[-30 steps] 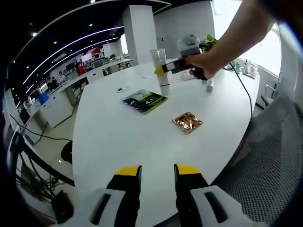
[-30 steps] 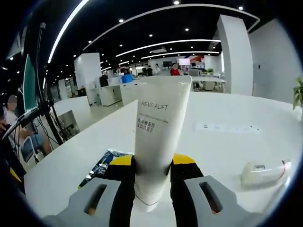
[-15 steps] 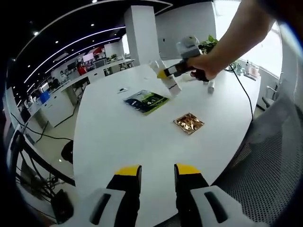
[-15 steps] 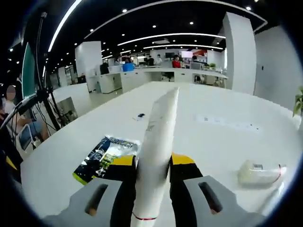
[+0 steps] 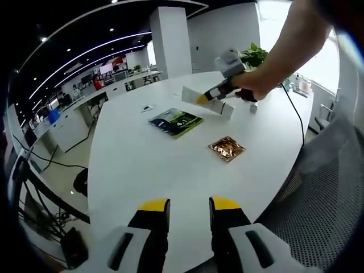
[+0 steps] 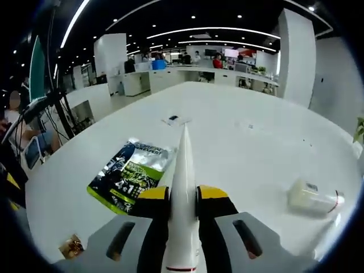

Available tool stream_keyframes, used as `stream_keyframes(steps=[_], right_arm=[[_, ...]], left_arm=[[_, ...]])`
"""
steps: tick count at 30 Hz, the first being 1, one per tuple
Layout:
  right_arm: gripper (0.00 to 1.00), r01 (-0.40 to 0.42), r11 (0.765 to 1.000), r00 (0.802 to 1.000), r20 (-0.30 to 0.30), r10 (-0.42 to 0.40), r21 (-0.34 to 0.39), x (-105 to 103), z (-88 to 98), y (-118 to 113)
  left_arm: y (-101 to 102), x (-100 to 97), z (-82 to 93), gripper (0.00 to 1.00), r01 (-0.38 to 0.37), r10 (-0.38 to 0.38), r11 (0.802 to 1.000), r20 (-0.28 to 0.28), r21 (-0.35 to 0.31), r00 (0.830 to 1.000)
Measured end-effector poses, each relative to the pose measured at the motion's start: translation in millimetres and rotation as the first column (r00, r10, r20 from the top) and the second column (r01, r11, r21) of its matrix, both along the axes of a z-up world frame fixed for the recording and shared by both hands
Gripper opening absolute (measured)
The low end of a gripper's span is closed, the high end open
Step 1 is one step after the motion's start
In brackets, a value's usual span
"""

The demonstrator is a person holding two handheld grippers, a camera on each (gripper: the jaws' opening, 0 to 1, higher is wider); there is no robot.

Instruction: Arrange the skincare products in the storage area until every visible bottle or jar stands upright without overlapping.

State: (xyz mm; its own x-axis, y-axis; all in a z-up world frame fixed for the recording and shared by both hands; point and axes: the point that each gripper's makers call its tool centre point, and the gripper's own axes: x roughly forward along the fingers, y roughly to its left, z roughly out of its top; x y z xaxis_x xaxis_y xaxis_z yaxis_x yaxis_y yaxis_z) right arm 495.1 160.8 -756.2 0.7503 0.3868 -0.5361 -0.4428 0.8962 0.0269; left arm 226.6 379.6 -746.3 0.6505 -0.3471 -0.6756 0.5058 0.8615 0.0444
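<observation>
One white table (image 5: 142, 165), broad and round-ended, under all items. Green-and-black sachet (image 5: 174, 121) lying flat toward the far half; gold foil packet (image 5: 226, 148) flat and apart from it, nearer the left gripper. In the right gripper view, second product, a small pale bottle (image 6: 314, 198), lying on its side well to the right of the jaws, not upright.

White tube (image 5: 206, 102) off the table, clamped in the right gripper (image 5: 218, 94), held by a hand (image 5: 254, 85) over the far part of the table, beyond the sachet. Long axis close to level in the left gripper view, crimped end toward the sachet side, cap end toward the hand. In the right gripper view, tube (image 6: 183, 193) edge-on, running straight forward out of the right gripper (image 6: 182, 199), both jaws pressed on its flat sides.

Left gripper (image 5: 189, 207) near the table's near edge, well apart from every product, jaws parted with bare table between them, holding nothing.

Judgement: tube's axis lies along the jaws rather than plumb; a wrist turn needed to bring the cap end down before setting it on the table. Right gripper far nearer both products than the left.
</observation>
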Motion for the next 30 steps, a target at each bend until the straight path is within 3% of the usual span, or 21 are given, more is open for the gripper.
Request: stream_keyframes(steps=[16,30], right_arm=[[0.16,0.013,0.998,1.0,0.006,-0.013,0.055,7.5,14.9,2.2],[0.15,-0.001,0.998,1.0,-0.02,0.002,0.061,-26.6,29.1,16.8]], left_arm=[[1.5,1.2,1.0,0.29,-0.011,0.011,1.0,0.005,-0.006,1.0],[0.5,1.2,3.7,0.29,-0.001,0.001,1.0,0.016,-0.001,1.0]])
